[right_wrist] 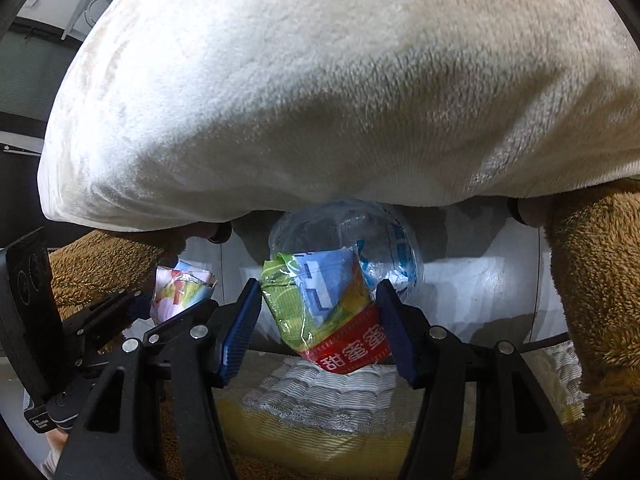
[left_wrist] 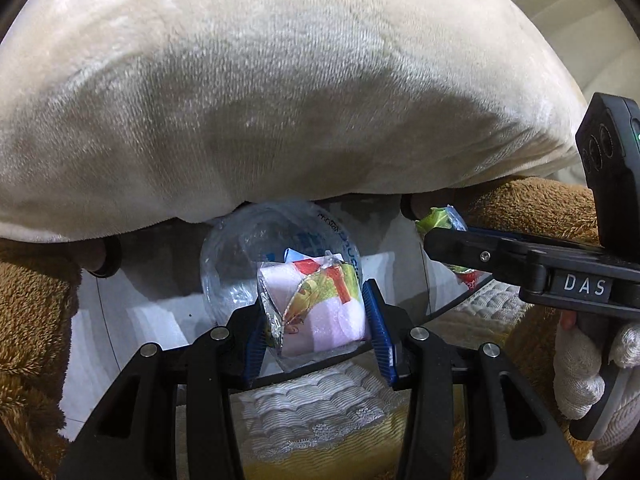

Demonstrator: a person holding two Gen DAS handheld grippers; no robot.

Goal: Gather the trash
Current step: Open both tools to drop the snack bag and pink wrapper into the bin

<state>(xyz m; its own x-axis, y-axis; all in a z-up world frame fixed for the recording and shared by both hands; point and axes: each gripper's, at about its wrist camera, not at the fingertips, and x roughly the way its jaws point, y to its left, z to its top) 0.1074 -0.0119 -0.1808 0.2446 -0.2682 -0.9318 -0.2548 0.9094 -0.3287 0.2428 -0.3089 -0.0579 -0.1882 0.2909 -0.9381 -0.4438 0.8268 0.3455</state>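
A: Where is the trash?

B: We pinch a pink wrapper (left_wrist: pixel 320 312) in our left gripper (left_wrist: pixel 318 328) and a green packet (right_wrist: pixel 320 312) in our right gripper (right_wrist: pixel 320 320), both over a white bin (left_wrist: pixel 404 240) holding a clear bottle (left_wrist: pixel 256 240).

A: Around it?

B: A cream blanket (left_wrist: pixel 280 100) drapes above; brown plush (right_wrist: pixel 592 280) flanks the bin.

A white round bin (left_wrist: pixel 404 272) at frame centre holds a crumpled clear plastic bottle (left_wrist: pixel 248 252) inside.
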